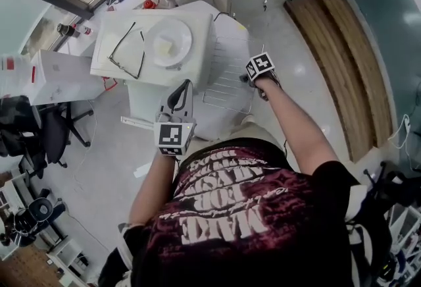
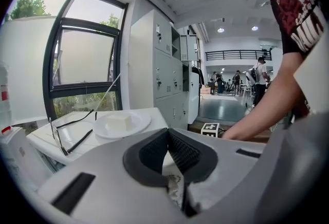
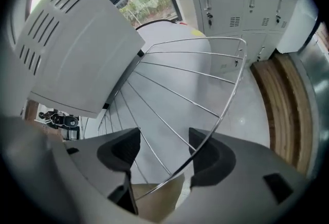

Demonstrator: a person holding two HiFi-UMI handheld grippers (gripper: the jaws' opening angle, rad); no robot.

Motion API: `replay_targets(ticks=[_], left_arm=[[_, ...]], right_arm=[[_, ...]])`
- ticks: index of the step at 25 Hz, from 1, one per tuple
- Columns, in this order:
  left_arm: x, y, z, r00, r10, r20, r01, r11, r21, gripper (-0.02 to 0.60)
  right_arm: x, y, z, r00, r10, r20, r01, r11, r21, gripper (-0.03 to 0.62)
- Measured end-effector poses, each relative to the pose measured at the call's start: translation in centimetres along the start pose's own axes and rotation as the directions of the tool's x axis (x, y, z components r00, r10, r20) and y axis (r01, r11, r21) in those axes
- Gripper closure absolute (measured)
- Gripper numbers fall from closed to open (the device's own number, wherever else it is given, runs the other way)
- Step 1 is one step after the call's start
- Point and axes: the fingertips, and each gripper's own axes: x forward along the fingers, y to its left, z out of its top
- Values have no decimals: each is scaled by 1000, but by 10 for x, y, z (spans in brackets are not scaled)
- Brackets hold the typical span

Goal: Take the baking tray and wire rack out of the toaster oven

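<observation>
The white toaster oven (image 1: 112,62) stands at the upper left, and its vented side (image 3: 72,38) fills the left of the right gripper view. The wire rack (image 1: 227,78) lies flat on a pale surface just right of the oven. My right gripper (image 1: 252,76) sits at the rack's right edge, pointing steeply down. Its jaws stand open (image 3: 164,141), and the rim of the wire rack (image 3: 180,84) passes between them without being pressed. My left gripper (image 1: 183,87) hovers in front of the oven, shut (image 2: 167,135) on nothing. I cannot make out a baking tray.
A white plate (image 1: 172,42) and a pair of glasses (image 1: 128,52) lie on the oven's top. An office chair (image 1: 56,128) stands to the left, a wooden strip (image 1: 342,49) runs along the floor at right, and grey lockers (image 2: 164,63) line the far wall.
</observation>
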Motion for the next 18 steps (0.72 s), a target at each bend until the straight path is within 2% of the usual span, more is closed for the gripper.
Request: replay_targets(ticks=[4,6,12,18], left_arm=[[-10,17,-4,999,-34,-3,34,999,6,575],[-14,25,-5,999,-48,-3,48,999,12,575],[-25,47,-11,997,-82,-9,82,996,34,575],[-33,60,-9,991,-130,11,129,991,45,575]], right_arm=[[-4,-6,-1,996,-94,9,94,996,-5,264],[-6,-10,-4,992,-128,9,128,992,-11,226],[-16,-14,-8,988,-138,68,132,988,79,220],[-33,4,-11,973,-160,165,146,985,93,222]])
